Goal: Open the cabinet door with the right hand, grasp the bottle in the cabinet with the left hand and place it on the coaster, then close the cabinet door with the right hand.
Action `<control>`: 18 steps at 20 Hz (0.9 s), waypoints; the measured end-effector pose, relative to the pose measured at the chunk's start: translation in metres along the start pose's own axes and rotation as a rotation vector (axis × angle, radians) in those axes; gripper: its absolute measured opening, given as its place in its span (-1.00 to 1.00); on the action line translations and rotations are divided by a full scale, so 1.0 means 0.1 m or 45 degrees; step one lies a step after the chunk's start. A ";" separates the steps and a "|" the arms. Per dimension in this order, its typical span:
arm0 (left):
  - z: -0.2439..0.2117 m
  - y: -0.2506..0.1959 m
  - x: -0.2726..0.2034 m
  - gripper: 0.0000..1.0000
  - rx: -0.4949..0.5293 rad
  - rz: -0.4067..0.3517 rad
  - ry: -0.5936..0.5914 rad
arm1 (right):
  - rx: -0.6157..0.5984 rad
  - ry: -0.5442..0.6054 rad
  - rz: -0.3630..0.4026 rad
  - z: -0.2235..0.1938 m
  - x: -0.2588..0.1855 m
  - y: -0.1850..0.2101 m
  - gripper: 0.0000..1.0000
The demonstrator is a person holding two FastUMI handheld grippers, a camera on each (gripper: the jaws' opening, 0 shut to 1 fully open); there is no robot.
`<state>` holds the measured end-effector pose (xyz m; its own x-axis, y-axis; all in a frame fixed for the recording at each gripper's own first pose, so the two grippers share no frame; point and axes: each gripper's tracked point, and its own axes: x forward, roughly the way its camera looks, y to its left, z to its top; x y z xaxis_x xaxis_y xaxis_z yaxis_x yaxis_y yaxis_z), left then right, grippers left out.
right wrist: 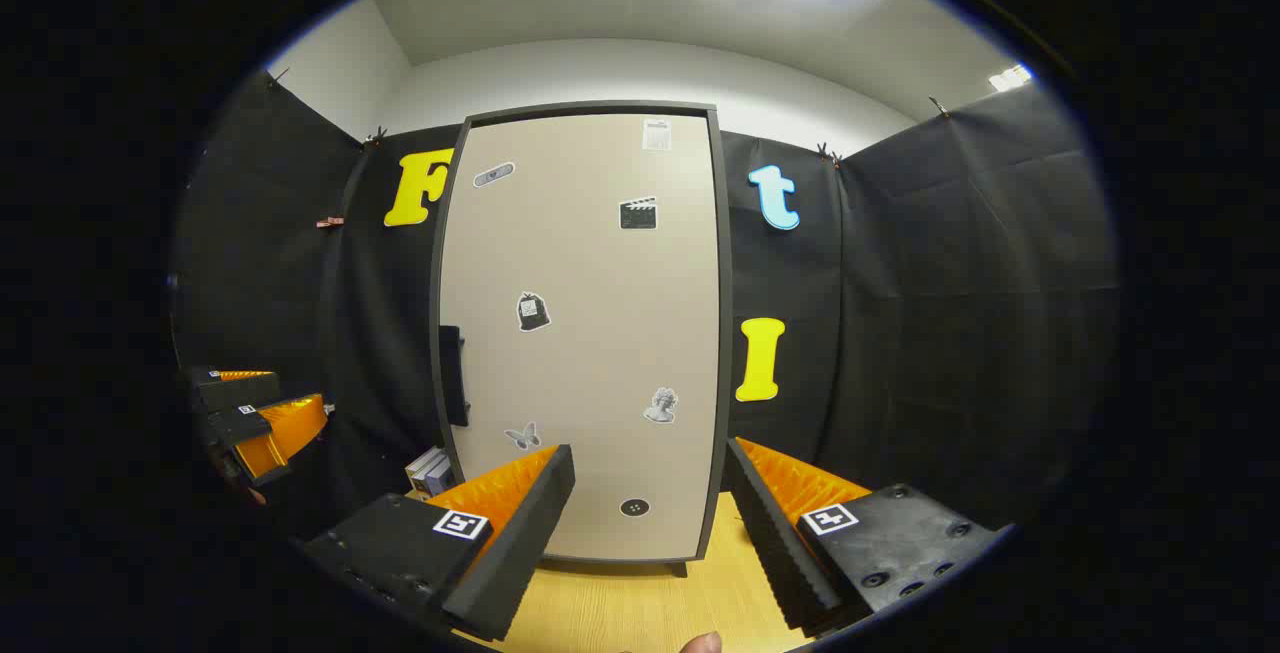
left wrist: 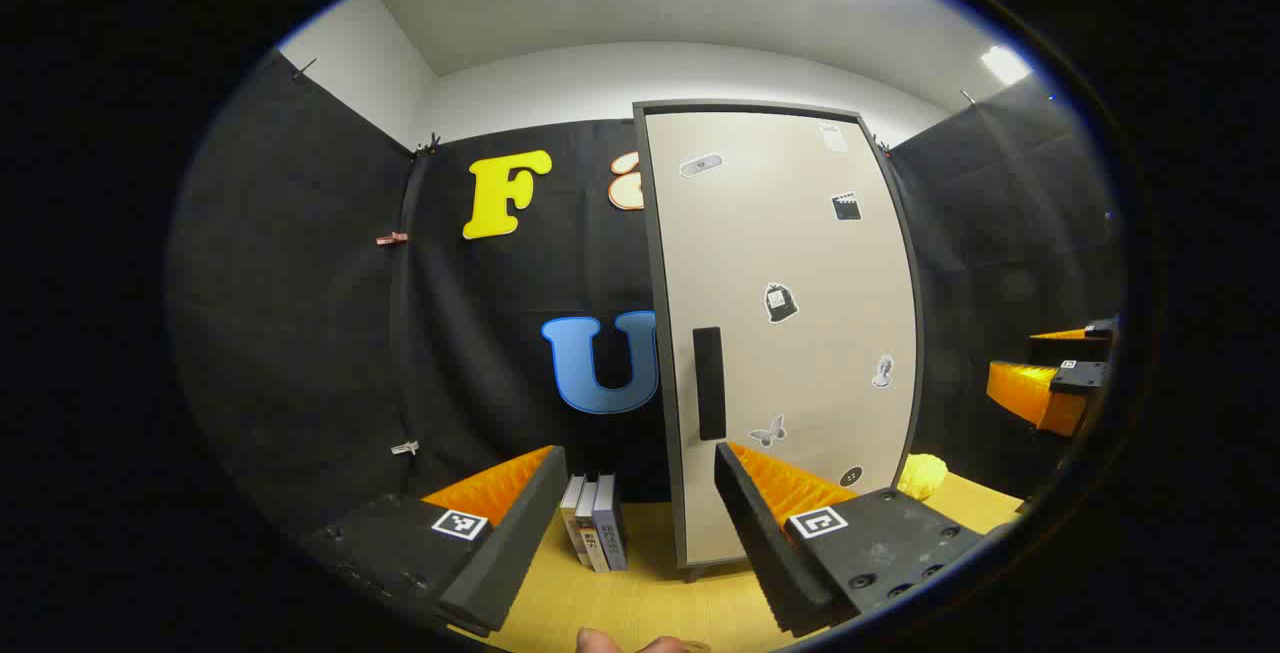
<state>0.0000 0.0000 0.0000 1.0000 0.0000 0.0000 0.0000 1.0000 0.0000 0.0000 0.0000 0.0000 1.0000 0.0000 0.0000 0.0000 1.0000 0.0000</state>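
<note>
A tall beige cabinet (left wrist: 780,333) with a dark frame stands on the wooden table, its door shut and dotted with small stickers. A black vertical handle (left wrist: 708,383) sits at the door's left edge. In the right gripper view the same cabinet (right wrist: 585,333) faces me, handle (right wrist: 453,375) at its left edge. My left gripper (left wrist: 630,543) is open, short of the cabinet, with nothing between its fingers. My right gripper (right wrist: 650,533) is also open and empty, in front of the door's lower part. The right gripper (left wrist: 1050,383) also appears far right in the left gripper view. The cabinet's inside is hidden.
Three upright books (left wrist: 595,533) stand left of the cabinet on the yellow wooden table (left wrist: 640,603). A yellow textured object (left wrist: 922,476) sits right of the cabinet's base. The other gripper (right wrist: 250,423) shows at the left of the right gripper view. Black cloth walls close the booth.
</note>
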 end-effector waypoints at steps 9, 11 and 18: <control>-0.02 -0.02 0.10 0.87 0.007 -0.019 -0.020 | -0.013 -0.008 -0.024 -0.02 -0.03 0.00 0.94; -0.03 0.00 0.12 0.87 0.000 -0.010 -0.016 | -0.015 -0.003 -0.020 -0.02 -0.03 0.00 0.95; -0.01 0.07 0.12 0.87 0.015 0.011 -0.020 | -0.013 -0.014 -0.011 -0.01 -0.04 0.00 0.95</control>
<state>0.0116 0.0073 -0.0006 0.9998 0.0088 0.0160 -0.0090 0.9999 0.0116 -0.0038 0.0002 -0.0009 0.9999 -0.0083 0.0108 0.0084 0.9999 -0.0099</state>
